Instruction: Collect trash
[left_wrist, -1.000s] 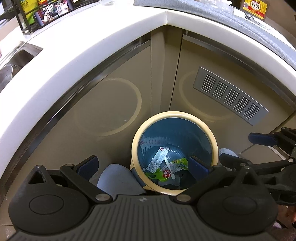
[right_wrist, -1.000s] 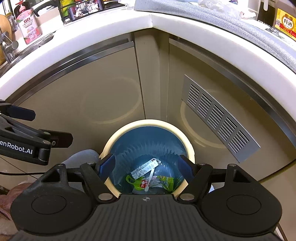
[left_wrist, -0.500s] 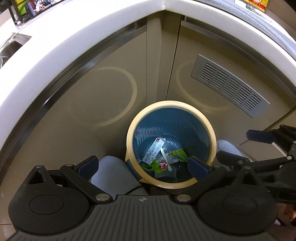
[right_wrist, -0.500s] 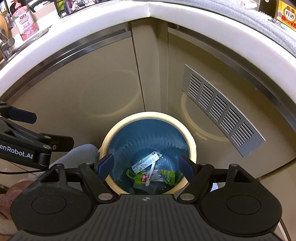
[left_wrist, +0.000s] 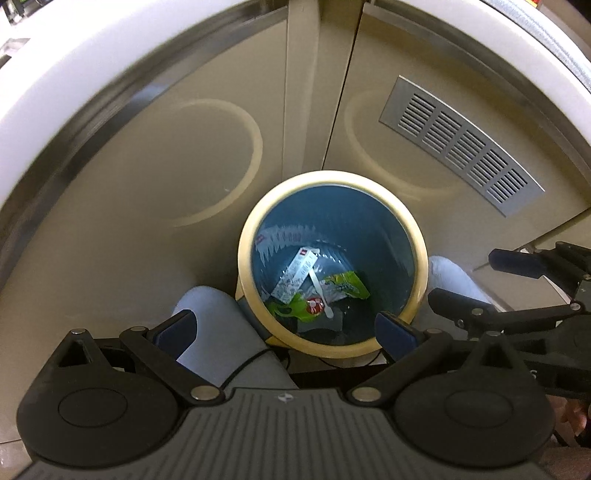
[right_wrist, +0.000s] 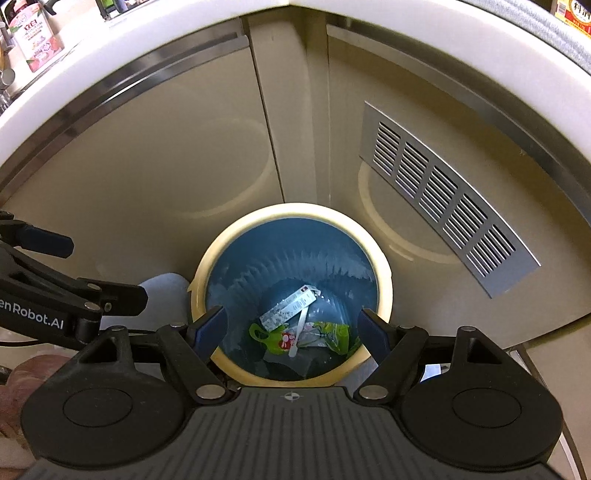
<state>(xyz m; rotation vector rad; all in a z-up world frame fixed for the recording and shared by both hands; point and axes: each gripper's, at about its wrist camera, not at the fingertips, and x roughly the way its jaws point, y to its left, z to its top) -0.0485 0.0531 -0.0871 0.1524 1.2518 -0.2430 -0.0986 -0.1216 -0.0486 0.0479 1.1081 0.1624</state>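
Both your left tongs (left_wrist: 284, 328) and right tongs (right_wrist: 291, 328) are wide open and hold nothing above the bin (left_wrist: 419, 236). Take each side of the liner (right_wrist: 236, 266) just inside the bin's rim; do not pinch the wrappers (right_wrist: 295, 332) at the bin's bottom.

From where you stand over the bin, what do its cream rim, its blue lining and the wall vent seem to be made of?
Cream rim: likely smooth moulded plastic, matte.
Blue lining: probably a thin plastic bag, creased and glossy.
Wall vent: looks like brushed metal, grey sheen with punched slots.
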